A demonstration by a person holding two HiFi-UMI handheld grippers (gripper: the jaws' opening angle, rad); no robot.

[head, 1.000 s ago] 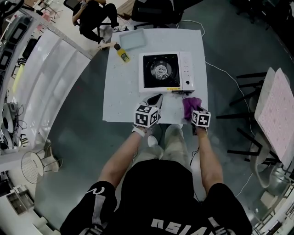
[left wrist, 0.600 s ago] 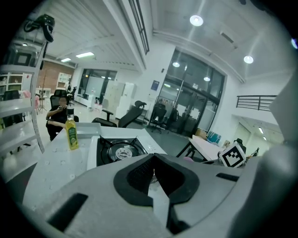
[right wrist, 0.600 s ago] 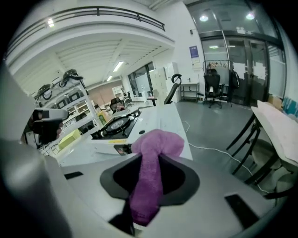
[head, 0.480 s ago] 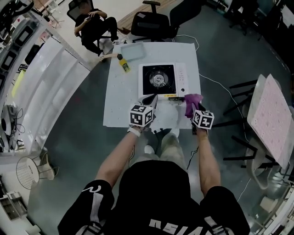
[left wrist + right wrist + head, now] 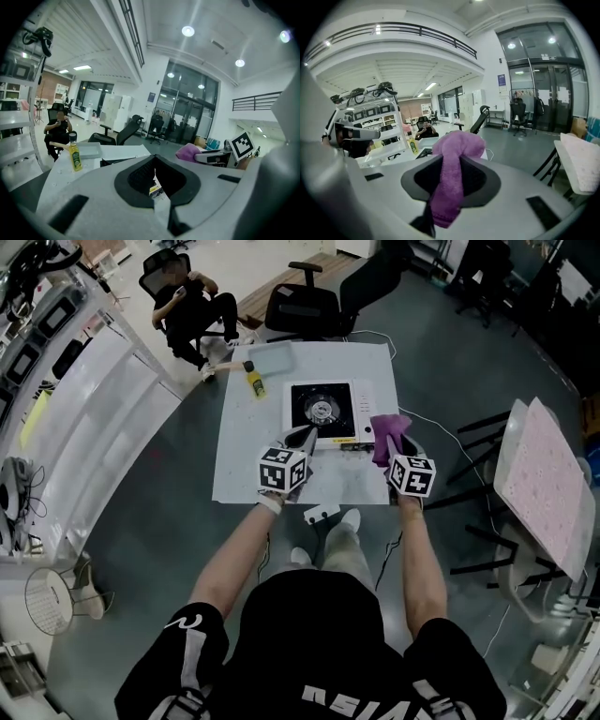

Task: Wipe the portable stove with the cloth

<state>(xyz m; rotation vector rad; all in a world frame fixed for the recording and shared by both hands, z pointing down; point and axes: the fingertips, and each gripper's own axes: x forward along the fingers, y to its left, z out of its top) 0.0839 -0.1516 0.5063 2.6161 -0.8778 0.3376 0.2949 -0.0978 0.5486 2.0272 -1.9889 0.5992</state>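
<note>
The portable stove (image 5: 323,409) is white with a black burner top and sits at the far right of the white table (image 5: 244,451). My right gripper (image 5: 390,444) is shut on the purple cloth (image 5: 387,427), which hangs bunched in the air beside the stove's right front corner. In the right gripper view the cloth (image 5: 457,145) drapes over and between the jaws of the right gripper (image 5: 450,183). My left gripper (image 5: 305,440) hovers over the stove's front left corner, shut and holding nothing. From the left gripper (image 5: 156,180) I see the cloth (image 5: 190,152) off to the right.
A yellow bottle (image 5: 254,381) and a pale blue tray (image 5: 267,359) stand at the table's far left. A person sits on a chair (image 5: 187,301) beyond the table, beside an office chair (image 5: 305,310). A pink-topped table (image 5: 544,474) stands to the right.
Both grippers have risen from the table's front edge. The right one lifted the purple cloth up with it. The stove and bottle have not moved.
</note>
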